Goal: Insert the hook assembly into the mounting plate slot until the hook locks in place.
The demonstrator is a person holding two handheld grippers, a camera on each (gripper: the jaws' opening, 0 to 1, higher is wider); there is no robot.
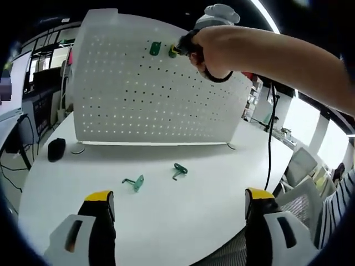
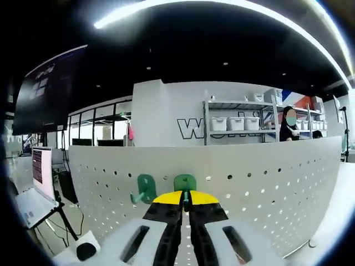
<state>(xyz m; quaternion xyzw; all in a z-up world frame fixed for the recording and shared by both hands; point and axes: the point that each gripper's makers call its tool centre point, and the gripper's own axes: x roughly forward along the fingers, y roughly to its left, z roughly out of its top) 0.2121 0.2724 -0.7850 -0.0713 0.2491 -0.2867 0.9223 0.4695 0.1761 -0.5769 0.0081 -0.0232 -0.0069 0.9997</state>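
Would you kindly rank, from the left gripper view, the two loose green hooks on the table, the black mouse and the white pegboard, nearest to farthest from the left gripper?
1. Left loose hook, on the table just ahead of the left gripper.
2. Right loose hook, slightly farther.
3. Black mouse, far left by the board's foot.
4. White pegboard, upright across the back.

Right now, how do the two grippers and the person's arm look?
The left gripper has white jaws with black inner faces and yellow tips. The right gripper looks the same. A black cable hangs below the bare arm, and a striped sleeve shows at the edge.
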